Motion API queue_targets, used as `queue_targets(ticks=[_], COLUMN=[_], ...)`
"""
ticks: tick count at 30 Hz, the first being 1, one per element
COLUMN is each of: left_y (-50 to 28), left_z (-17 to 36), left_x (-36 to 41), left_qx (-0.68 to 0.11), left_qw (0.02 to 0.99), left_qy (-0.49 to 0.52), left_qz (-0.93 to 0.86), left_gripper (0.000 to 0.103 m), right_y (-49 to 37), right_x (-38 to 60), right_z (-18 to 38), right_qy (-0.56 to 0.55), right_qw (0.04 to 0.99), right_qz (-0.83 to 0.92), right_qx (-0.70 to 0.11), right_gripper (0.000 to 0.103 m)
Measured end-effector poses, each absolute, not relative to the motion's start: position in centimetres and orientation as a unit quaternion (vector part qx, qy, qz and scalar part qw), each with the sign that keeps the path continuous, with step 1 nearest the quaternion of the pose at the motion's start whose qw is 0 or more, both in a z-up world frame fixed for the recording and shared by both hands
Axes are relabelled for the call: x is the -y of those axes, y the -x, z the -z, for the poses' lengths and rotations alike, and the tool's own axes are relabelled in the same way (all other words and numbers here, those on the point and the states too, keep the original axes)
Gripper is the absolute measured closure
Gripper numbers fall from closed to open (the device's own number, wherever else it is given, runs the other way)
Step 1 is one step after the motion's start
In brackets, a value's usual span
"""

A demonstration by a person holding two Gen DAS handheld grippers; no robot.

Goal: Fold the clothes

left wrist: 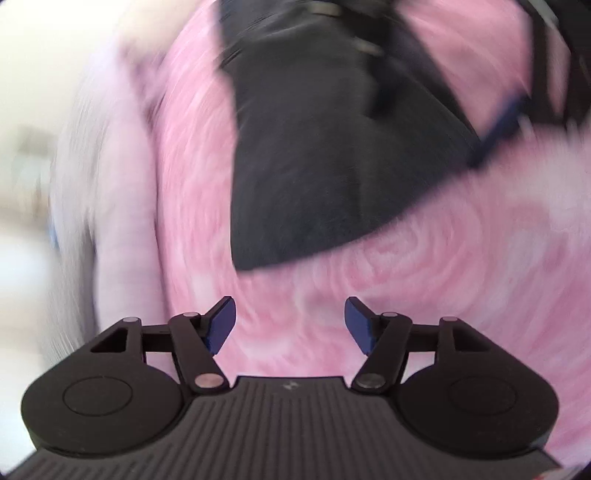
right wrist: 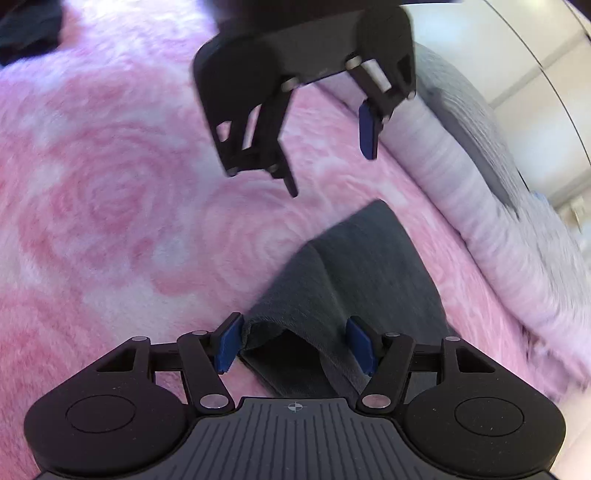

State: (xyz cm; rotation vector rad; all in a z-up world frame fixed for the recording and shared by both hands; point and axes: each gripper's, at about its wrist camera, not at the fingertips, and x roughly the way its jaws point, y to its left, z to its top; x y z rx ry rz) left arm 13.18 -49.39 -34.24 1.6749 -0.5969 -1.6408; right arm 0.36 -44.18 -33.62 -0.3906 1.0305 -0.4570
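Left gripper [left wrist: 290,325], right gripper [right wrist: 297,345]: black ribbed bodies, round side discs, silver pivot pins, blue-padded fingers [right wrist: 229,341].

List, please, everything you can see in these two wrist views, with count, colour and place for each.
Blanket: one, pink with a rose swirl pattern, spread under everything.
Garment: one, dark grey, lying on the blanket, its near end between the right gripper's pads; whether they press on it cannot be told.
Dark cloth: one piece, black, at the top left corner of the right wrist view; too cropped to identify.
Bedding roll: one, pale lilac-grey, along the blanket's far edge.
Left gripper: one, black with blue pads, jaws open with nothing between them, above the blanket.
Right gripper: one, black with blue pads, jaws apart around the garment's end.
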Motion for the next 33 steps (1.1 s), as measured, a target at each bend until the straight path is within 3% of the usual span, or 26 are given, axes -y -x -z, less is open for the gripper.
queue_targets(ticks=[1,4,9,10,11,13,16,21,26,27,28,29,30,33], left_y=[-13.1,-13.1,-12.6,-12.5,-12.4,-12.3,-12.5,-11.9,-11.5,-11.4,-11.3,-11.3,-11.2,-11.3], left_z=[34.8,36.3,37.7,37.6,37.4,36.6,35.5,33.9,33.4,33.3,33.0,32.7,32.4,31.2], left_x=[49.5,50.4,52.9,53.3,53.8,54.3,54.5,55.6,55.4,55.2,55.1,55.1,54.9,53.7], left_qx=[0.264,0.333,0.367,0.352,0.336,0.302,0.279,0.234,0.220,0.217,0.216,0.215,0.215,0.218], left_qw=[0.335,0.286,0.239,0.233,0.227,0.233,0.240,0.256,0.272,0.276,0.281,0.285,0.287,0.287], left_qy=[-0.647,-0.644,-0.643,-0.645,-0.647,-0.647,-0.643,-0.636,-0.636,-0.637,-0.636,-0.636,-0.636,-0.638], left_qz=[0.632,0.627,0.629,0.637,0.646,0.660,0.672,0.689,0.688,0.686,0.685,0.684,0.684,0.680], left_gripper=[0.040,0.040,0.044,0.052,0.058,0.073,0.080,0.081,0.083,0.084,0.085,0.086,0.086,0.088], right_y=[-0.2,0.8,3.0,3.3,3.5,4.0,4.0,3.9,3.3,3.3,3.3,3.3,3.4,3.5], right_x=[44.4,45.2,45.2,45.2,45.1,43.8,42.5,42.7,45.3,45.8,46.3,46.6,46.6,46.2], right_z=[33.3,32.4,30.1,29.8,29.9,30.0,31.8,35.7,35.8,35.4,35.0,34.5,33.9,31.9], right_qy=[0.169,0.127,0.086,0.083,0.083,0.111,0.199,0.313,0.314,0.291,0.268,0.249,0.237,0.205], right_qw=[0.832,0.846,0.868,0.868,0.866,0.856,0.835,0.797,0.799,0.809,0.818,0.825,0.828,0.840], right_qz=[0.221,0.235,0.236,0.236,0.236,0.246,0.238,0.215,0.233,0.228,0.222,0.218,0.218,0.215], right_qx=[-0.480,-0.462,-0.429,-0.430,-0.434,-0.441,-0.454,-0.470,-0.456,-0.457,-0.458,-0.459,-0.458,-0.454], right_gripper=[0.041,0.056,0.057,0.056,0.053,0.033,0.032,0.028,0.028,0.029,0.057,0.070,0.077,0.085])
